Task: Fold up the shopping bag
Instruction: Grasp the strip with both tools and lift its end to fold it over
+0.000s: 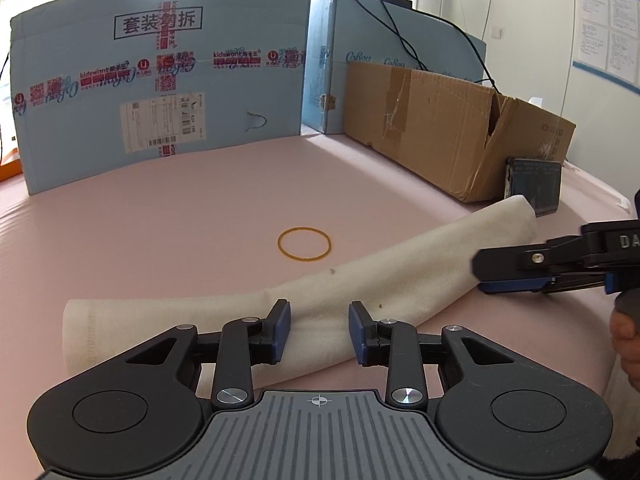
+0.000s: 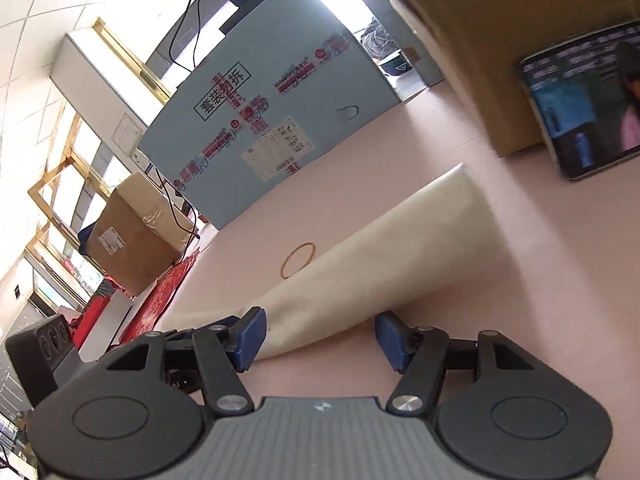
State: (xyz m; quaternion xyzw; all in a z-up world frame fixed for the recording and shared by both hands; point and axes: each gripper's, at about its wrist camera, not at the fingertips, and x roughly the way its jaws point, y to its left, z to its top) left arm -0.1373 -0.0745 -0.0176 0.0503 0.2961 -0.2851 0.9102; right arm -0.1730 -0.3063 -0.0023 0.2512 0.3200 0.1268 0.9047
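On the pink table (image 1: 168, 208) the white shopping bag (image 1: 360, 284) lay rolled into a long soft tube, with a rubber band (image 1: 305, 244) just beyond it. The left gripper (image 1: 319, 330) was spread wide around the tube's middle, and the right gripper (image 2: 320, 338) was spread wide at one end, neither one squeezing it. I judged the folding was well along, and the roll would spring loose unless both closed gently on it.

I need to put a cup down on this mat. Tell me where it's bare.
Bare pink mat lies between the blue box, the rubber band and the rolled bag. It is crowded at the right, where the brown carton, phone and right gripper meet the bag's end.
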